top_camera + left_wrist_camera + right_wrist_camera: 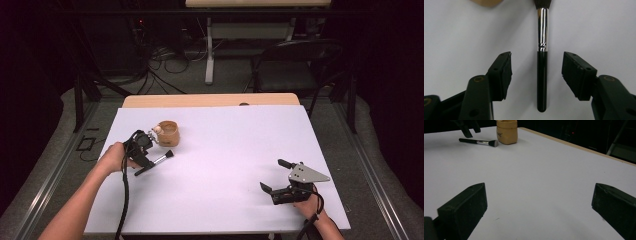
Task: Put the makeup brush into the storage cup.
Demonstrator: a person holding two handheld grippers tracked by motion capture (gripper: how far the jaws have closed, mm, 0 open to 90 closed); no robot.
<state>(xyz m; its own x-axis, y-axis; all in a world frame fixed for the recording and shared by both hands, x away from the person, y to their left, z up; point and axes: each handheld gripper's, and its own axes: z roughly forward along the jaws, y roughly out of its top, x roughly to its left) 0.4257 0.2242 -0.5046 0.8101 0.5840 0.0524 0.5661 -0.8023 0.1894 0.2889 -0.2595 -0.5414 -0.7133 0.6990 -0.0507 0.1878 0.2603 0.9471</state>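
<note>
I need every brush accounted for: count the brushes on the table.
1. The brush lies flat on the white table, between the left gripper's open jaws, beside the tan cup. The cup's inside is hidden.

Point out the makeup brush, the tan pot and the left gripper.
makeup brush (542, 75): left gripper view, black handle.
tan pot (507, 132): right gripper view, front wall.
left gripper (536, 72): left gripper view, midway between its fingertips.

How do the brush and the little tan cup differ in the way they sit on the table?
The brush lies flat on its side, while the tan cup stands upright. The brush is thin, black and silver; the cup is squat and one colour. The brush lies between the left gripper's open jaws; the cup is apart from them. Both rest on the white table.
</note>
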